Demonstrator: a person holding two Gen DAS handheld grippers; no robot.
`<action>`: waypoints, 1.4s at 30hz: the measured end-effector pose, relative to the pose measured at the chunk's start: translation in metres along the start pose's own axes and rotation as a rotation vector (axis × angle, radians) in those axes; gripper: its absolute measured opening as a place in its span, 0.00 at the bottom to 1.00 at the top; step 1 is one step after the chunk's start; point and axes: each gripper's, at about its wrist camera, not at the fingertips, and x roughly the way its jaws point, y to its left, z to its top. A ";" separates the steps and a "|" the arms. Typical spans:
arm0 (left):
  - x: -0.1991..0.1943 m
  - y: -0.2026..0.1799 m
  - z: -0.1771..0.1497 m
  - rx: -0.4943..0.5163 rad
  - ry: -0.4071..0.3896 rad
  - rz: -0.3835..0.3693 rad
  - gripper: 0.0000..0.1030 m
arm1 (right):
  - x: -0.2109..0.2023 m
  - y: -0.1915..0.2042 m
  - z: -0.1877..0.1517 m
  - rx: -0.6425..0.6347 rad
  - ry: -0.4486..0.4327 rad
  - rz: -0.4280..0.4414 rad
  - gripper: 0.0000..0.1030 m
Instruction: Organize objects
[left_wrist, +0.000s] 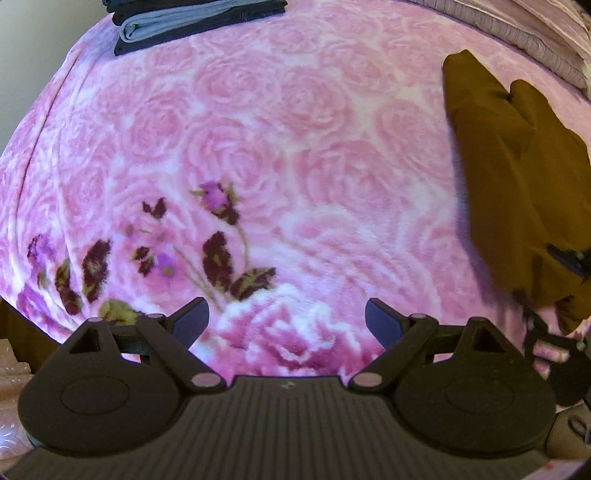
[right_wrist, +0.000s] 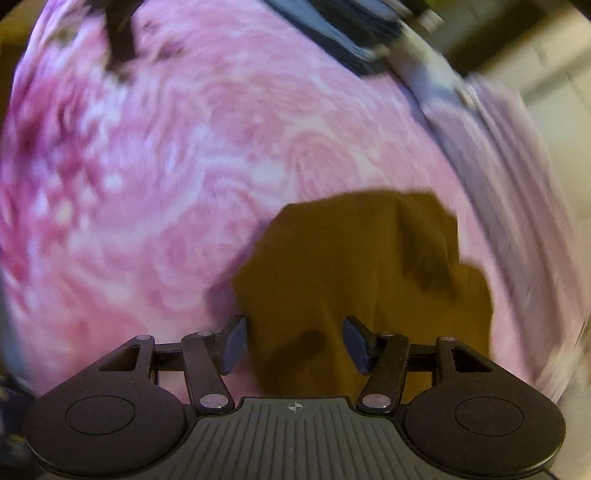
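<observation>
A brown cloth (right_wrist: 354, 280) lies rumpled on a pink rose-print blanket (left_wrist: 258, 129), and the step in hand looks like picking it up to fold or stack it. In the right wrist view it fills the lower centre of the frame, and the right gripper (right_wrist: 294, 345) hangs over its near part with the fingers spread — cloth shows between the pads, but they do not press on it, so nothing is pinched yet. To do this well, the right gripper should come down on a single edge or corner rather than the bunched middle, since a grab there would likely gather several layers and leave the cloth twisted. The left gripper (left_wrist: 287, 321) sits at the lower centre of its own frame, fingers also spread wide and empty, over bare blanket; the cloth lies at the right edge of that view, well apart from it. It would probably need to cross to the cloth for a 2-handed lift. At the upper left of the left view a stack of folded clothes (left_wrist: 192, 18), dark and grey, rests on the blanket — likely the destination. A folded mauve cover (left_wrist: 517, 33) lies at the upper right. Nothing stands between the cloth and the stack; the right view is blurred, so fine creases cannot be read.
</observation>
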 end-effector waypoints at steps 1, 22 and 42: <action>0.001 -0.003 -0.001 0.005 0.004 0.002 0.87 | 0.003 -0.003 -0.002 -0.007 -0.026 0.007 0.02; -0.004 -0.175 0.030 0.230 -0.017 -0.149 0.86 | -0.133 -0.167 -0.447 1.904 0.944 -0.094 0.01; 0.027 -0.186 0.049 0.056 -0.065 0.029 0.86 | 0.020 -0.229 -0.261 0.177 -0.097 -0.067 0.59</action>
